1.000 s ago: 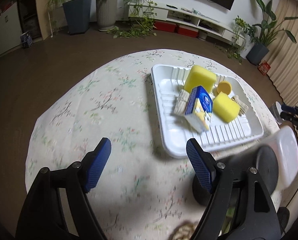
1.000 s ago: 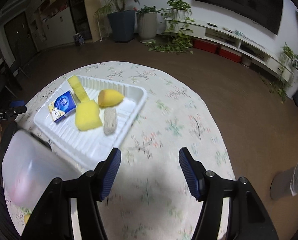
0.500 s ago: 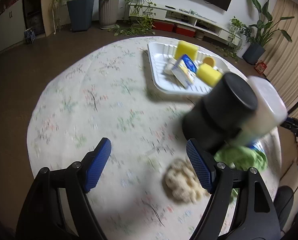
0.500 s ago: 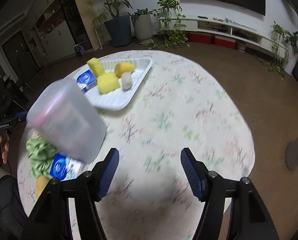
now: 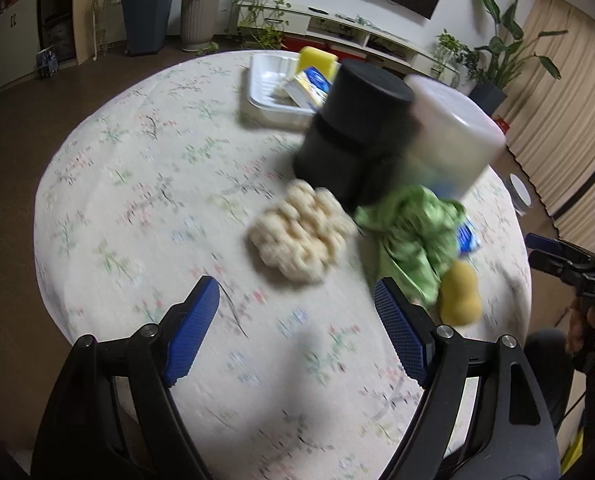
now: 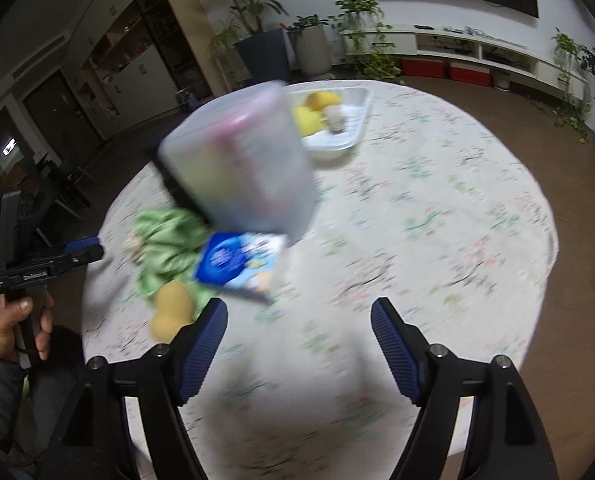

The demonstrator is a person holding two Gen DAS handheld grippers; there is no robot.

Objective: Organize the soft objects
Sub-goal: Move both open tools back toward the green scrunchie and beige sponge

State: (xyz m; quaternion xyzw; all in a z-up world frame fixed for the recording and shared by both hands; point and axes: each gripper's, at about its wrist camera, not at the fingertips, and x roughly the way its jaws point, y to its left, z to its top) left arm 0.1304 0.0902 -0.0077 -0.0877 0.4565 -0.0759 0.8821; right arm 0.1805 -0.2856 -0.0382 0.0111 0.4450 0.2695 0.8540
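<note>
On the floral round table lie a cream knobbly sponge point(image 5: 303, 236), a crumpled green cloth point(image 5: 413, 236) point(image 6: 165, 240), a yellow sponge point(image 5: 459, 294) point(image 6: 169, 312) and a blue tissue pack point(image 6: 237, 262). A white tray point(image 5: 265, 98) point(image 6: 353, 128) at the far side holds yellow sponges and a blue pack. My left gripper point(image 5: 297, 332) is open and empty, just short of the cream sponge. My right gripper point(image 6: 299, 344) is open and empty, near the tissue pack.
A black cylinder point(image 5: 353, 136) and a translucent lidded container point(image 5: 449, 140) point(image 6: 241, 164) stand beside the cloth, between the loose items and the tray. Potted plants and a low TV shelf line the far wall. The table edge lies close below both grippers.
Both grippers have pulled back from the tray toward the near side. The loose cream sponge, green cloth, yellow sponge and tissue pack have come into view. Both stay open.
</note>
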